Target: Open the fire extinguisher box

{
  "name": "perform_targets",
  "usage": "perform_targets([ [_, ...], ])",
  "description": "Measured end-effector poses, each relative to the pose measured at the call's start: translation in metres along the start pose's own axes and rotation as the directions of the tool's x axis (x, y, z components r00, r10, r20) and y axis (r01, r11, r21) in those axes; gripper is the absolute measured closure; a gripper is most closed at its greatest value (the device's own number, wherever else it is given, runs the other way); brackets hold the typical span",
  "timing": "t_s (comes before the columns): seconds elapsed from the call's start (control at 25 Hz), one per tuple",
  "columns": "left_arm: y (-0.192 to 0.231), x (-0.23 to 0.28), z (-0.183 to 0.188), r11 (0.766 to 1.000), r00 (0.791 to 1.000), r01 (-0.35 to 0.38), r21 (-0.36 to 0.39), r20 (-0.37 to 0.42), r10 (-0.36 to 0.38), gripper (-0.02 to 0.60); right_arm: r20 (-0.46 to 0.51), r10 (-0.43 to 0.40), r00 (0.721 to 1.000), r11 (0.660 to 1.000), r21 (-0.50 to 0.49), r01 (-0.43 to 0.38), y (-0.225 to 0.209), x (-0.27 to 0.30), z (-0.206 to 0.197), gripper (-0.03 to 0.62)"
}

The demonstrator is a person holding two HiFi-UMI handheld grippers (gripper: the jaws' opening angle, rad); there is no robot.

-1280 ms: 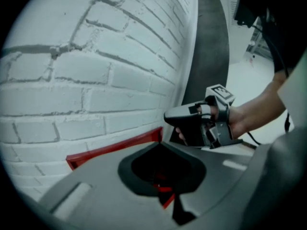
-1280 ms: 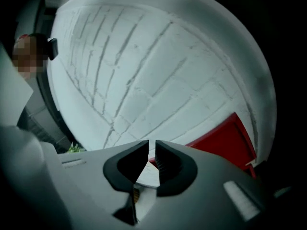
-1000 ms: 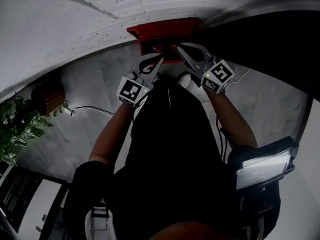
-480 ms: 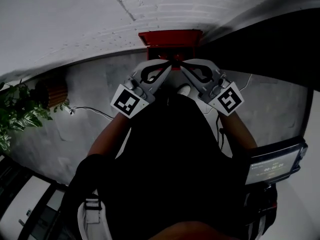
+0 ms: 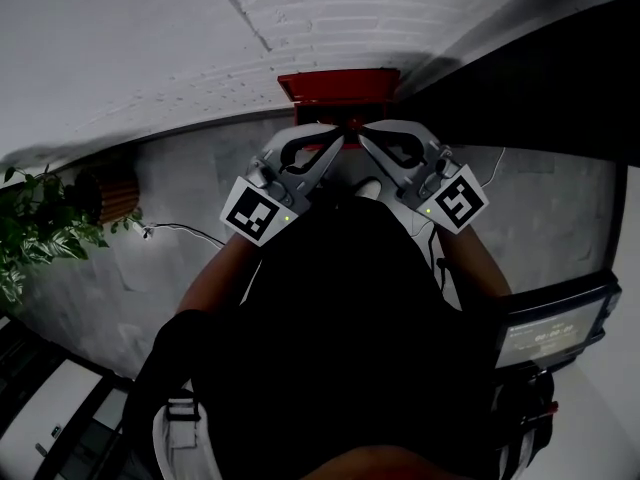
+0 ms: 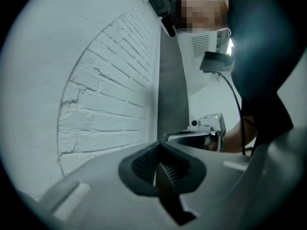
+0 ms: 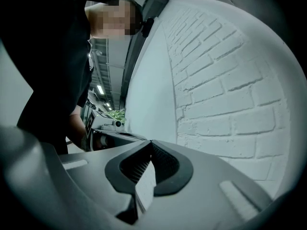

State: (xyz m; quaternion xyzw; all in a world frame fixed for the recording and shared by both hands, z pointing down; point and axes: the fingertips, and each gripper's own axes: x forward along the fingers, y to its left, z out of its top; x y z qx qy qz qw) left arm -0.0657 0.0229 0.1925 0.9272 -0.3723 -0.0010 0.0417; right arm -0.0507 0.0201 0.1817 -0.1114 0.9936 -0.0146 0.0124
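Facing box (image 5: pixel 340 86): dead ahead, just beyond both tips, long axis running across wall (image 5: pixel 150 48). Left tool (image 5: pixel 336 140) and right tool (image 5: pixel 361 138) both pressed together, empty, equally near.

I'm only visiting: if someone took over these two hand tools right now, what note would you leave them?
Left gripper: shut, nothing between its jaws.
Right gripper: shut, also empty.
Their tips sit close together just in front of the red fire extinguisher box, which stands against the white brick wall.
Done: both grippers are at the box; contact can't be told.
Left: the box shows no sign of being open from above; open it.
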Motion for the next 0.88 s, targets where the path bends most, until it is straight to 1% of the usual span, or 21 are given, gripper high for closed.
perform_targets([
  [0.12,-0.0024,0.0027,-0.0033,1.000,1.000,-0.005,0.022,-0.008,0.005,0.578,0.002,-0.001,1.000,1.000,0.013,0.001,-0.0008,-0.0008,-0.0009,0.585],
  [0.4,-0.0030,0.0037,-0.0018,1.000,1.000,-0.010,-0.001,0.002,0.010,0.578,-0.006,-0.005,1.000,1.000,0.012,0.005,-0.0033,-0.0009,-0.0007,0.585],
  [0.72,-0.0009,-0.0025,0.0027,1.000,1.000,-0.019,-0.003,0.015,0.019,0.578,-0.004,-0.008,1.000,1.000,0.012,0.008,0.0007,-0.0008,0.0033,0.585],
  [0.88,0.0001,-0.0043,-0.0016,1.000,1.000,-0.015,-0.005,0.018,0.015,0.578,-0.007,-0.013,1.000,1.000,0.018,0.013,0.0006,0.0012,-0.0032,0.585],
])
